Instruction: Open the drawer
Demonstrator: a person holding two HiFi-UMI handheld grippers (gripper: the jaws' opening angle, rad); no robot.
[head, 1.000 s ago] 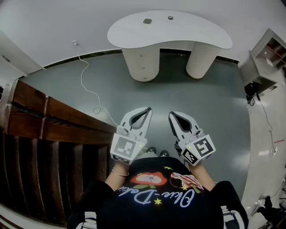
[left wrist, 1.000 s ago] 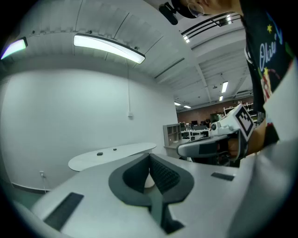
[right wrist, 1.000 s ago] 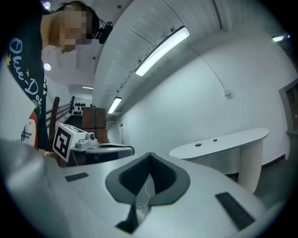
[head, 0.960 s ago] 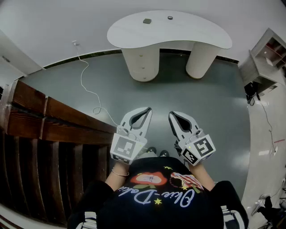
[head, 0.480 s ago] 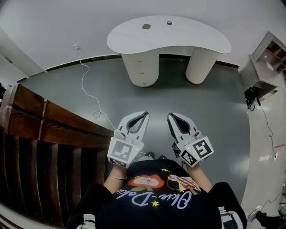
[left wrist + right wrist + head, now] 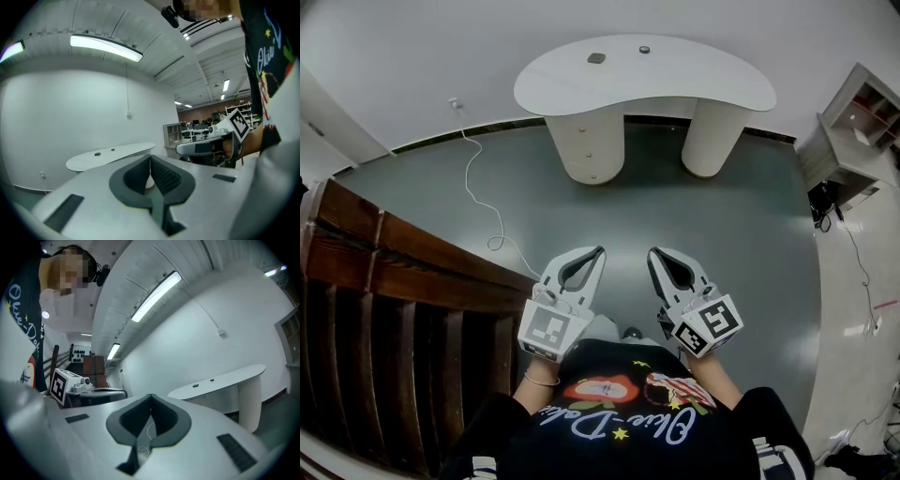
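The left hand-held gripper (image 6: 598,251) and right hand-held gripper (image 6: 652,253) are both closed with nothing between the jaws, side by side over the floor (image 6: 741,216). The drawer (image 6: 584,141) sits in the left pedestal of the desk (image 6: 703,89) — far ahead, well apart.

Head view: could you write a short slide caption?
Left hand-held gripper and right hand-held gripper, both shut, point toward a white curved desk.

Wooden railing (image 6: 403,258), white cable (image 6: 466,161) on grey floor (image 6: 675,216), shelf unit (image 6: 853,131)
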